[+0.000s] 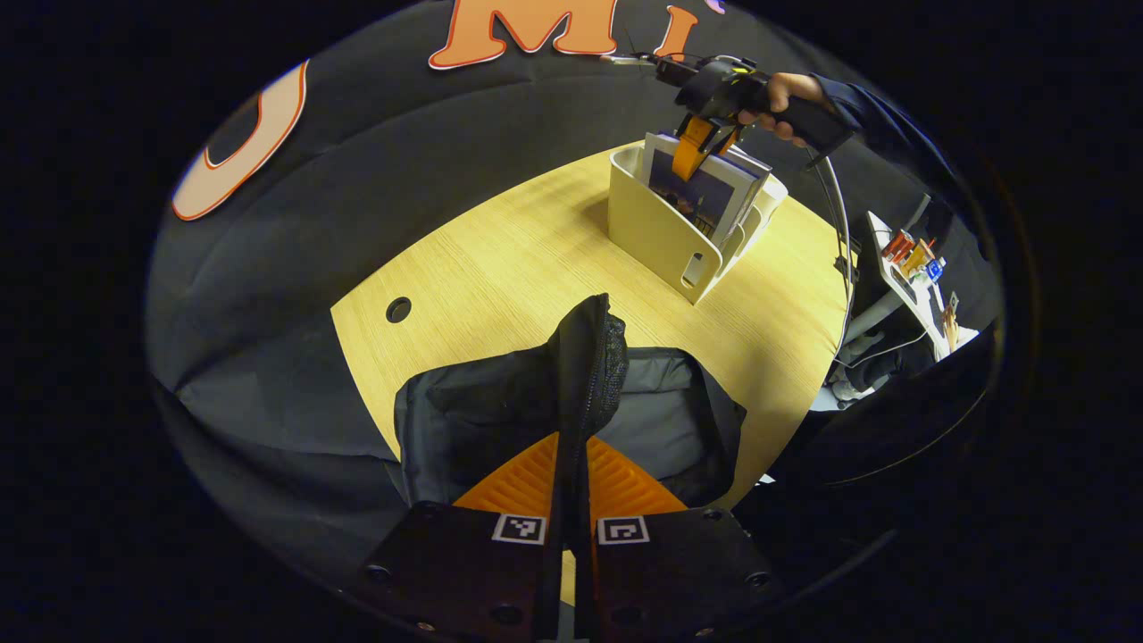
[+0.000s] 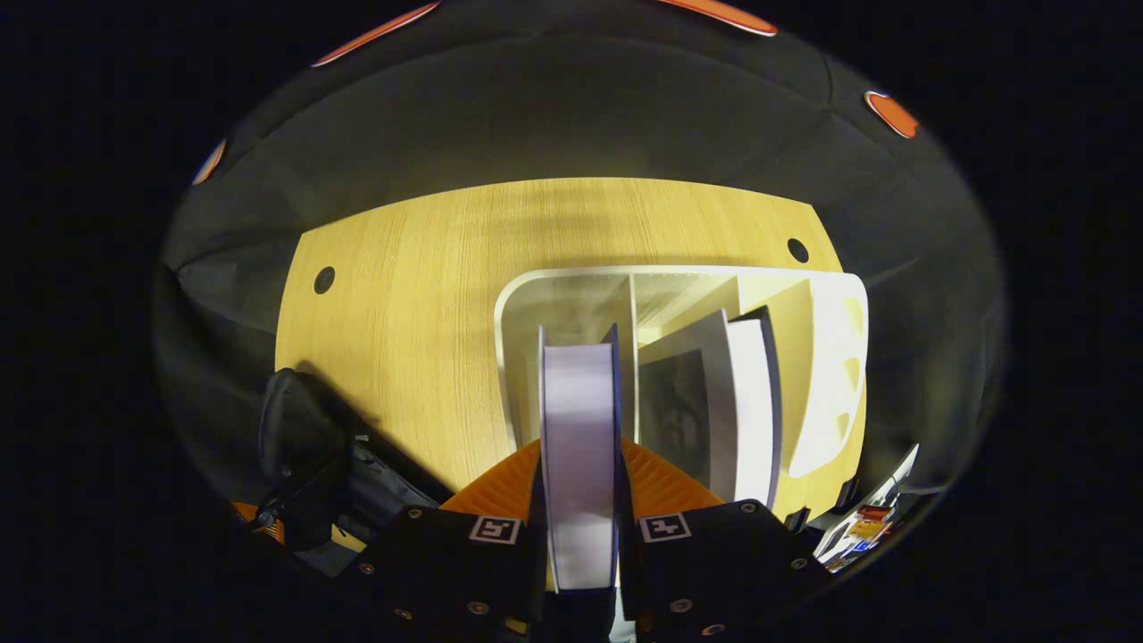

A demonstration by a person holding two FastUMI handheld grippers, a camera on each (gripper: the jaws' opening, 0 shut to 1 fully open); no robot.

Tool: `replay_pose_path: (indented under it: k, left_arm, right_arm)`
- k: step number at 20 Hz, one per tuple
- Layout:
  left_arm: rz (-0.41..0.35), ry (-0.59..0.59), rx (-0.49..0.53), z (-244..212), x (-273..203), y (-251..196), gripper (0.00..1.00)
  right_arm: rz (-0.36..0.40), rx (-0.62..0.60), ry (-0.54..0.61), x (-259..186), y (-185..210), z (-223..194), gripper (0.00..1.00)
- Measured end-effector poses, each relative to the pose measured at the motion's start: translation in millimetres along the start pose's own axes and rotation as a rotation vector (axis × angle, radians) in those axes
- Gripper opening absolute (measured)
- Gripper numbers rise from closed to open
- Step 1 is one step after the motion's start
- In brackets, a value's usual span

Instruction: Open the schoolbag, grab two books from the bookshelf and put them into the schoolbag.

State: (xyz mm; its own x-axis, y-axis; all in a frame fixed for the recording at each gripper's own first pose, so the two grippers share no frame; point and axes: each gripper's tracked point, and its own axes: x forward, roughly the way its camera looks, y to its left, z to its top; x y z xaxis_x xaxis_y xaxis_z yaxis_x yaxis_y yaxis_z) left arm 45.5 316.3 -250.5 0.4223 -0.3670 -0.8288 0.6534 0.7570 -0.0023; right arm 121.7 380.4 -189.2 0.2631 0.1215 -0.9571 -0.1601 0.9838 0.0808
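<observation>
A black schoolbag [image 1: 500,411] lies on the wooden table [image 1: 500,268] close to me. My left gripper [image 1: 571,464] is shut on the bag's raised zipper flap [image 1: 589,357], holding it up. Farther off, a cream bookshelf [image 1: 661,234] holds books [image 1: 705,187]. My right gripper [image 1: 701,147], held by a hand, reaches down onto one of them. In the right gripper view, my right gripper [image 2: 579,482] is shut on a book [image 2: 579,429] standing in the shelf's [image 2: 830,375] left slot. Another book [image 2: 741,402] leans in the slot beside it. The schoolbag [image 2: 304,438] lies at the lower left.
Two cable holes pierce the table [image 2: 402,295], one at the left [image 2: 324,279] and one behind the shelf [image 2: 797,250]. Off the table's right edge stands a white stand with small coloured items [image 1: 911,259]. Black cloth walls surround the table.
</observation>
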Motion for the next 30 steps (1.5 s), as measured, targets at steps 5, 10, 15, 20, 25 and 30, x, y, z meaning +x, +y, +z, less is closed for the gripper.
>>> replay_pose_path:
  k: [5, 10, 15, 20, 25, 30]
  left_arm:
    - [-0.009, 0.007, 0.022, -3, 6, -7, 0.07]
    - [-0.016, 0.022, 0.024, -3, 17, -14, 0.07]
    - [-0.017, 0.043, 0.022, -6, 24, -16, 0.07]
    - [-0.010, 0.056, 0.028, -5, 25, -17, 0.07]
    - [-0.008, 0.060, 0.018, -3, 27, -16, 0.07]
    - [0.008, 0.056, 0.008, -1, 24, -17, 0.07]
  right_arm:
    - [0.021, -0.007, -0.031, -44, -11, -30, 0.32]
    - [0.040, -0.031, -0.044, -86, -25, -81, 0.32]
    - [0.117, 0.002, -0.097, -125, -27, -117, 0.31]
    - [0.222, 0.063, -0.138, -147, -13, -150, 0.30]
    - [0.438, 0.120, -0.112, -133, 34, -188, 0.30]
    - [0.563, 0.175, -0.092, -103, 81, -205, 0.30]
